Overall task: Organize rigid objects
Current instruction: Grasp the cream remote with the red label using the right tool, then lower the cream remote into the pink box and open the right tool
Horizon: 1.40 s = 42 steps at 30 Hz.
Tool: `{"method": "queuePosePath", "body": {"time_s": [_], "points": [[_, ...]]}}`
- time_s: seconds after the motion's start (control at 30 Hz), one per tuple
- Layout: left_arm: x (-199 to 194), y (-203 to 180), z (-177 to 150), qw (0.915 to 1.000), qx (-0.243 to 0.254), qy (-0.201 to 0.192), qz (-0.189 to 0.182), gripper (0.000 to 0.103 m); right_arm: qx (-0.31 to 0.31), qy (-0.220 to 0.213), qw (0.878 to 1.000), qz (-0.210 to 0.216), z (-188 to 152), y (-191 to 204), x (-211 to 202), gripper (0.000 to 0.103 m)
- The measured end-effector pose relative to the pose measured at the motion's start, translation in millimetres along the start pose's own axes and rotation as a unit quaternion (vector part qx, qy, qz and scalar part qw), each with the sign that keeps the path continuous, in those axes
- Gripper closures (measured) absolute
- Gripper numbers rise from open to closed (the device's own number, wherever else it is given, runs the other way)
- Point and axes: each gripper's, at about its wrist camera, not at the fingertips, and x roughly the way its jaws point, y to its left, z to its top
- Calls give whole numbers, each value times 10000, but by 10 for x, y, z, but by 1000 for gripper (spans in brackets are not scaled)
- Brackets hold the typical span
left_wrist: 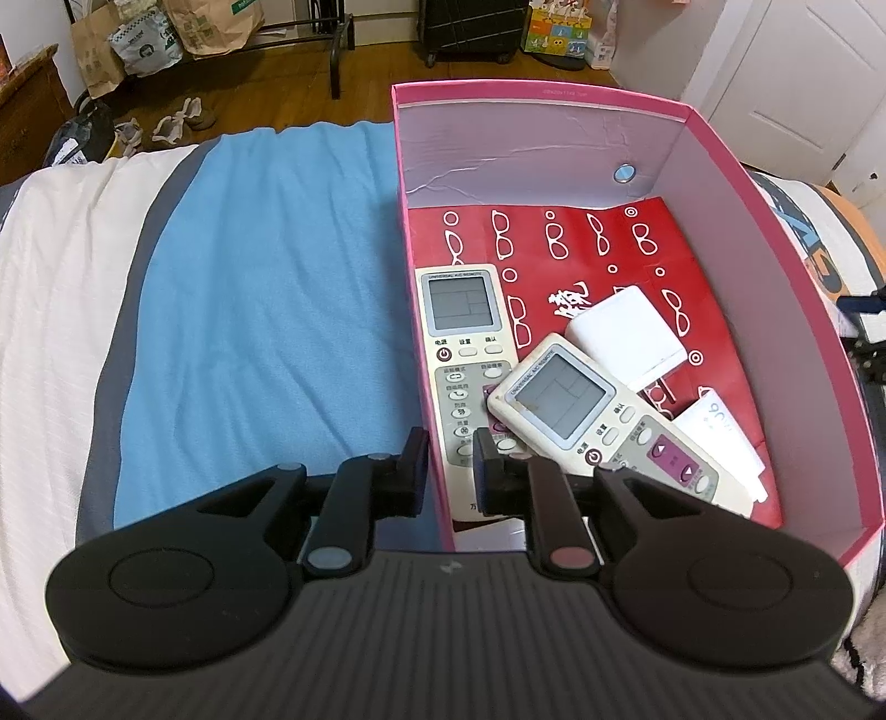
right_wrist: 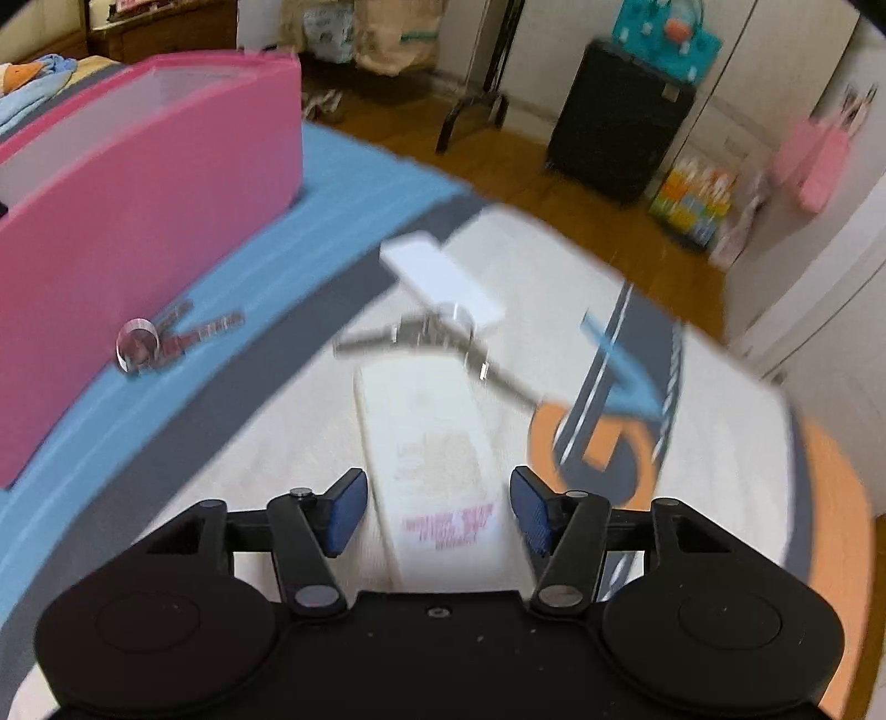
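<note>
A pink box [left_wrist: 775, 277] stands on the bed. Inside, on a red bag printed with glasses [left_wrist: 554, 238], lie two white remotes [left_wrist: 459, 332] [left_wrist: 581, 404], a white adapter [left_wrist: 626, 332] and a white packet [left_wrist: 720, 426]. My left gripper [left_wrist: 449, 459] straddles the box's left wall near its front corner and is shut on it. The blurred right wrist view shows my right gripper [right_wrist: 437, 509] open over a long white remote-like object [right_wrist: 432, 432], which lies between the fingers untouched. Beyond it lie a metal watch band [right_wrist: 432, 332], a flat white block [right_wrist: 443, 282] and keys [right_wrist: 166, 340] beside the box [right_wrist: 138, 194].
A blue towel [left_wrist: 266, 310] covers the bed left of the box. The bed ends at a wooden floor [right_wrist: 554, 194] with a black suitcase [right_wrist: 620, 122], paper bags [left_wrist: 194, 27] and a white door [left_wrist: 803, 83] beyond.
</note>
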Motion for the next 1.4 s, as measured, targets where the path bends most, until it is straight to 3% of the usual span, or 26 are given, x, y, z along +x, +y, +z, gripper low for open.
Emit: {"method": "queuePosePath", "body": {"time_s": [0.2, 0.37, 0.57, 0.7, 0.87, 1.0, 1.17, 1.3, 1.4], "points": [[8, -15, 9, 10000, 3, 2, -14, 85, 437, -37, 9986, 281, -64, -136, 116, 33], [10, -16, 5, 10000, -9, -3, -14, 85, 684, -231, 9970, 265, -75, -122, 157, 29], [9, -25, 3, 10000, -35, 0, 16, 85, 938, -278, 9952, 18, 21, -12, 141, 37], [8, -16, -1, 10000, -59, -7, 5, 85, 1238, -402, 9914, 120, 59, 31, -48, 40], [8, 3, -2, 10000, -90, -16, -21, 85, 1386, -1027, 9840, 445, 68, 187, -482, 40], [8, 14, 6, 9999, -104, -16, -39, 85, 1735, -1580, 9689, 784, 26, 300, -839, 40], [5, 31, 9, 9998, -162, -16, -67, 85, 1401, -2235, 9524, 1531, 144, 601, -1337, 39], [11, 30, 8, 9998, -191, -27, -76, 85, 1242, -2156, 9368, 2459, 455, 932, -1388, 39], [13, 36, -6, 9997, -203, -36, -95, 85, 1048, -1902, 9429, 2525, 741, 1260, -1232, 39]]}}
